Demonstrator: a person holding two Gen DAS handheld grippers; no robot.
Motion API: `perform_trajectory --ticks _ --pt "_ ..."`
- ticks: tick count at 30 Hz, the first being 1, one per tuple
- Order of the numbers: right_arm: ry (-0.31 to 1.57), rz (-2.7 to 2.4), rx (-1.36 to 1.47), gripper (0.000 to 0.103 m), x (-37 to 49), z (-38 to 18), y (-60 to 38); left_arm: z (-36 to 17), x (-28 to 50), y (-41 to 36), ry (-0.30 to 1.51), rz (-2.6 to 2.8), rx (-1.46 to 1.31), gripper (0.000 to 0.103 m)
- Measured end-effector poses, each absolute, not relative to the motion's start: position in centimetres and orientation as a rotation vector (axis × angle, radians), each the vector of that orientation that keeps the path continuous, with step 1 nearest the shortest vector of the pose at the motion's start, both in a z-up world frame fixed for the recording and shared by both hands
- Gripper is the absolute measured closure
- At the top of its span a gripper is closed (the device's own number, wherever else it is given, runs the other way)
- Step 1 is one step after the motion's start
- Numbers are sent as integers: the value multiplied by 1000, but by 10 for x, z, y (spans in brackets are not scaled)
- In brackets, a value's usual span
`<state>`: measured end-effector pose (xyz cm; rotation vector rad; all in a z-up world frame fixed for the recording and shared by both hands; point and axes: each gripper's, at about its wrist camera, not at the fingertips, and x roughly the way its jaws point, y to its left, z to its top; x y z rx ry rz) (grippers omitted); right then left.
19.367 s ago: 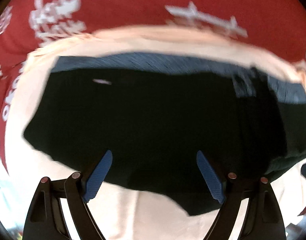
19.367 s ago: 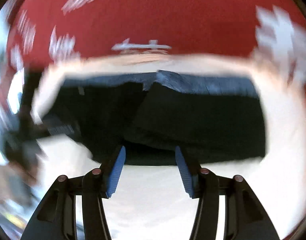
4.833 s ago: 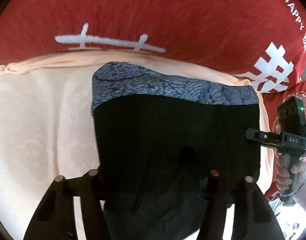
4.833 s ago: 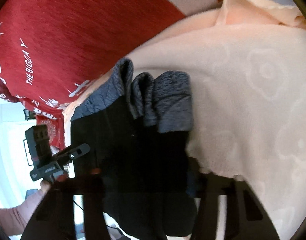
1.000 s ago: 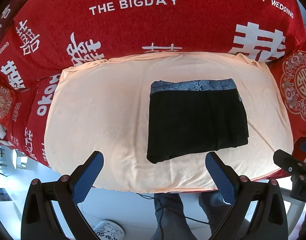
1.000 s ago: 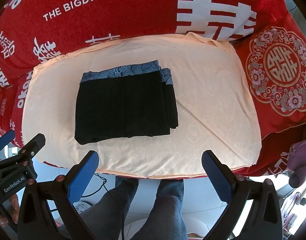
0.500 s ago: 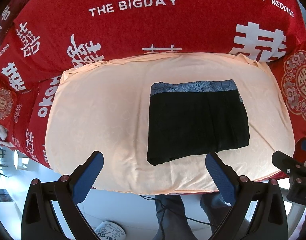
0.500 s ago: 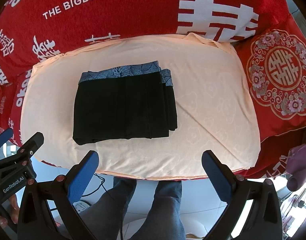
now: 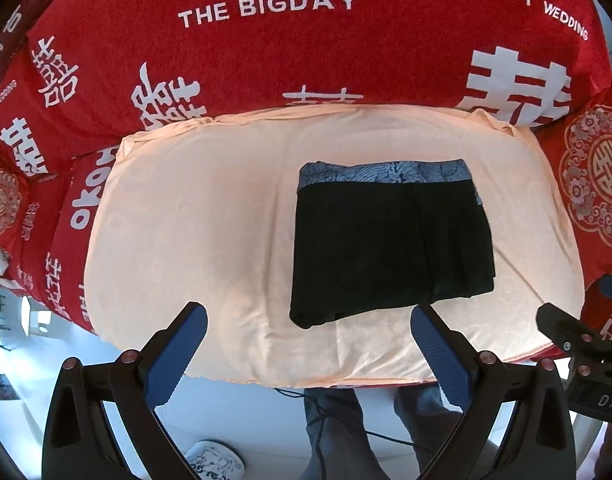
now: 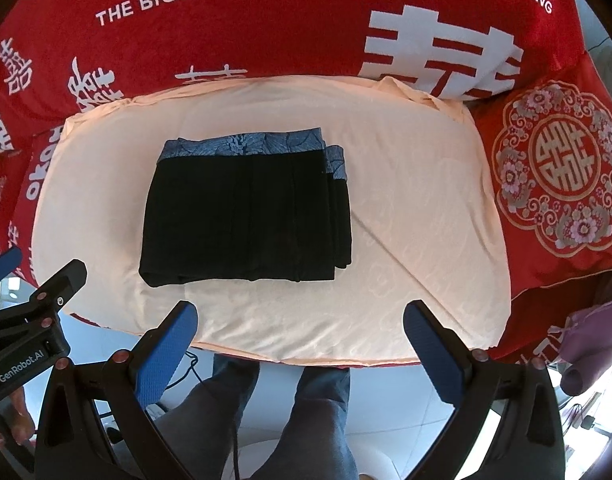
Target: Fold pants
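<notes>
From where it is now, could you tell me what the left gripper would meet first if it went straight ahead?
Probably the folded black pants, near their left edge, or the peach cushion cover just beside them. The left gripper hangs open above them with nothing between; depth is uncertain in this fisheye view.

Pants (image 9: 389, 244): matt black cloth, patterned grey band. Sheet (image 9: 194, 216): smooth peach cloth, faint embossing. Pads (image 10: 166, 356): ribbed blue.

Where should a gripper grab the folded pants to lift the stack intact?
Judging by the pose, take the folded pants at the near black folded edge, coming from the person's side: layers look closed there, while the right side shows staggered loose edges. Both grippers hang open, clear.
</notes>
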<state>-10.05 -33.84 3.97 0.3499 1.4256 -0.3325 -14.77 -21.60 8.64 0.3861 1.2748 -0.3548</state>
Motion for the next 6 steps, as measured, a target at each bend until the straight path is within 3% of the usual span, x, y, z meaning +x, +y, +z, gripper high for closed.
perform_trajectory --ticks 6 --pt "1426 -328 355 0 -100 39 -338 91 -152 -217 1246 -375 397 1"
